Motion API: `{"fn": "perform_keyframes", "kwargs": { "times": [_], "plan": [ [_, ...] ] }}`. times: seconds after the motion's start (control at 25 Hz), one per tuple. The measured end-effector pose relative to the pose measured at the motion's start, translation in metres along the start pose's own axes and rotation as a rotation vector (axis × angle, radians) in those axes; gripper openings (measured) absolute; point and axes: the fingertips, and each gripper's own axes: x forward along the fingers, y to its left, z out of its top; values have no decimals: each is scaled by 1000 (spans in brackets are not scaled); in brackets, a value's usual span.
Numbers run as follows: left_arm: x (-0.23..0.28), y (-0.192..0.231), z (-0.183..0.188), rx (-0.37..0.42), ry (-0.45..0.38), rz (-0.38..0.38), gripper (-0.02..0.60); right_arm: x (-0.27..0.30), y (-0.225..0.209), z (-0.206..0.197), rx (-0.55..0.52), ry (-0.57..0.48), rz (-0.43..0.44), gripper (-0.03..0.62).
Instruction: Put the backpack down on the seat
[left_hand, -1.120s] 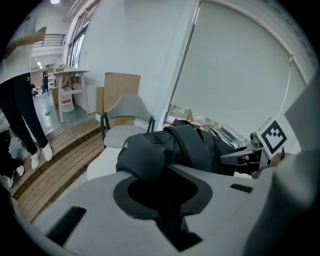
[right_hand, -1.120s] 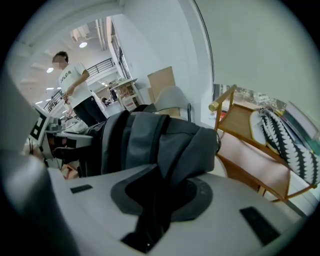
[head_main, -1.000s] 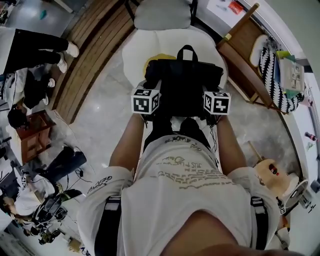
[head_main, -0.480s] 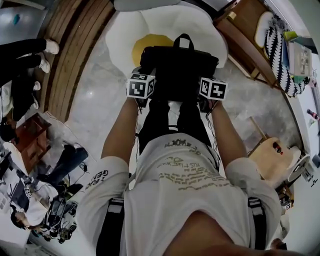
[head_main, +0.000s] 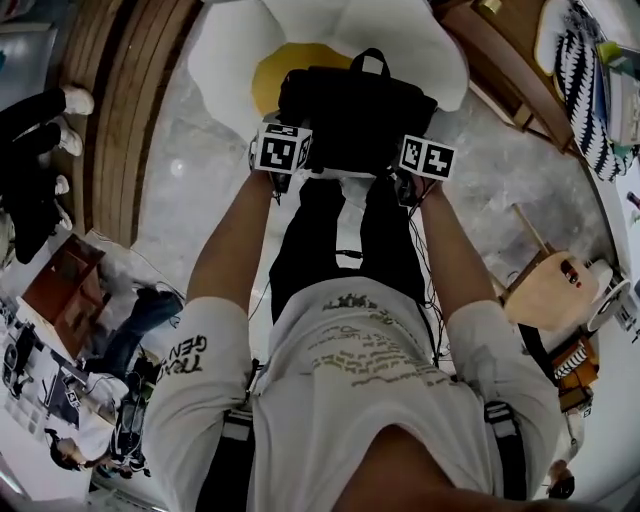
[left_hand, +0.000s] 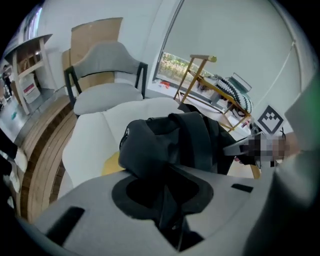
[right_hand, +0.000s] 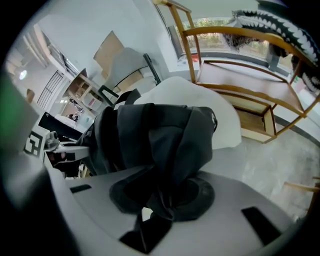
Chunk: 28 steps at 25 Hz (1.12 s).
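Now my left gripper (head_main: 285, 178), at the near edge of the white seat (head_main: 225, 60) on its left side, has its jaws opening, with a fold of the black backpack (head_main: 355, 115) bunched between them. Between my two grippers the backpack rests on the seat, covering much of its yellow middle (head_main: 266, 82), its top loop toward the seat's far side. My right gripper (head_main: 408, 188), at the seat's near edge on the right, is opening too, with backpack fabric gathered in its jaws.
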Motion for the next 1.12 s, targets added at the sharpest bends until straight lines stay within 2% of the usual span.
{"fn": "perform_keyframes", "kwargs": {
  "times": [0.2,0.4,0.8,1.0,1.12],
  "plan": [
    [39,-4,-12,81,71,-34,74,25,-27,-11,95,15,-26,103],
    [65,12,-31,135,161,-64,77,54,-32,-23,109,34,-68,109],
    [95,14,-81,136,227,-115,92,82,-58,-63,86,152,-82,121],
    [97,12,-96,84,195,-113,95,86,-60,-77,112,145,-73,123],
    [96,23,-103,38,199,-106,152,90,-61,-74,117,127,-65,140]
  ]
}}
